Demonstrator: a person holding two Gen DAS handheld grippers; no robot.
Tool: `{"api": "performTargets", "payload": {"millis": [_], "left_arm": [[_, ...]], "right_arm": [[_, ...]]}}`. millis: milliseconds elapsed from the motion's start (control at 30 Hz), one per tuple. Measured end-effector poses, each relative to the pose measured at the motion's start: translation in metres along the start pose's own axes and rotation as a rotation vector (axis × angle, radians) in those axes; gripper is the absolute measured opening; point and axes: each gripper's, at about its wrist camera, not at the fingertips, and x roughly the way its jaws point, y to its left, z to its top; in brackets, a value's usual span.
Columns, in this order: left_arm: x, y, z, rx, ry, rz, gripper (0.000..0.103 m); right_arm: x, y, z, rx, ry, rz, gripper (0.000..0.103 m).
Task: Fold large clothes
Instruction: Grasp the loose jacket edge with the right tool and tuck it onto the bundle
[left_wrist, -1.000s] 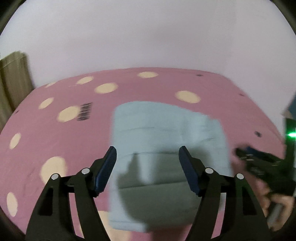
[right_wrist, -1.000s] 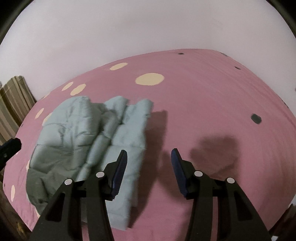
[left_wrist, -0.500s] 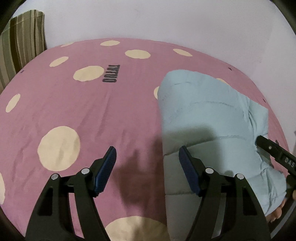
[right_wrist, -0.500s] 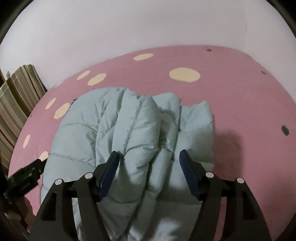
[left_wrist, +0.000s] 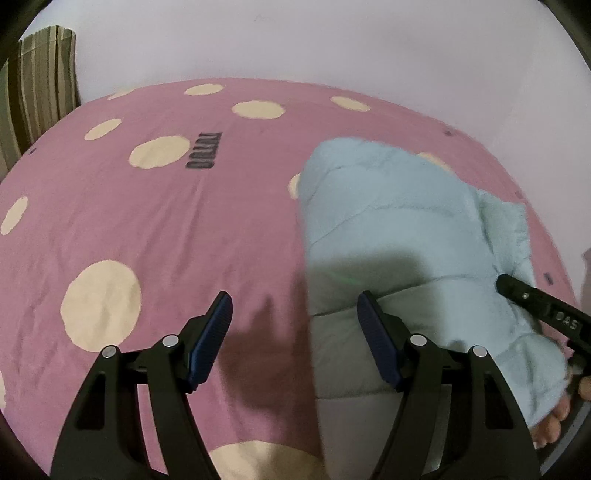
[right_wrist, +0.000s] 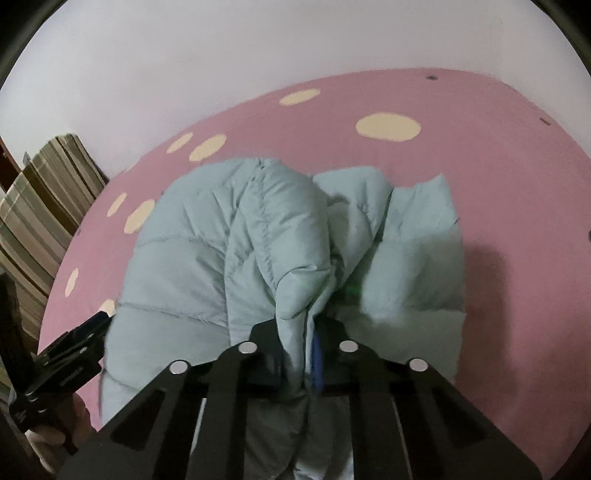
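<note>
A pale blue puffer jacket (left_wrist: 388, 229) lies folded in a bundle on the pink bedsheet; it also shows in the right wrist view (right_wrist: 229, 251). My left gripper (left_wrist: 295, 332) is open and empty, hovering over the jacket's left edge. My right gripper (right_wrist: 299, 354) is shut on a fold of the jacket at its near edge, with quilted fabric pinched between the jaws. Part of the right gripper's body (left_wrist: 543, 314) shows at the jacket's right side in the left wrist view.
The pink sheet (left_wrist: 147, 229) has cream dots and a dark printed logo (left_wrist: 205, 151). A striped pillow or cushion (right_wrist: 40, 206) stands at the bed's left edge. A plain pale wall (left_wrist: 295, 40) runs behind the bed.
My right gripper moved left over the jacket and closed on a fold of it. My left gripper swung to the jacket's left edge and stays open.
</note>
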Motion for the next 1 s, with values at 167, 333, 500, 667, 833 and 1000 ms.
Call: {"api": "performTargets", "payload": {"millis": [167, 333, 500, 667, 833, 1000], "left_arm": [[-0.007, -0.028, 0.002, 0.075, -0.013, -0.040, 0.070], [0.016, -0.062, -0.005, 0.166, 0.022, -0.009, 0.071], [0.044, -0.075, -0.012, 0.185, 0.071, 0.001, 0.072], [0.068, -0.078, -0.019, 0.196, 0.111, 0.012, 0.072], [0.067, -0.077, -0.023, 0.191, 0.103, 0.009, 0.072], [0.050, -0.071, -0.019, 0.167, 0.084, -0.015, 0.072]], "right_arm": [[-0.026, -0.018, 0.005, -0.005, -0.069, -0.056, 0.009], [-0.009, -0.052, -0.006, 0.023, -0.011, -0.101, 0.010], [0.018, -0.070, -0.017, 0.034, 0.030, -0.120, 0.014], [0.033, -0.082, -0.025, 0.070, 0.035, -0.098, 0.014], [0.035, -0.085, -0.022, 0.082, 0.033, -0.090, 0.014], [0.023, -0.085, -0.020, 0.092, 0.013, -0.081, 0.023]]}}
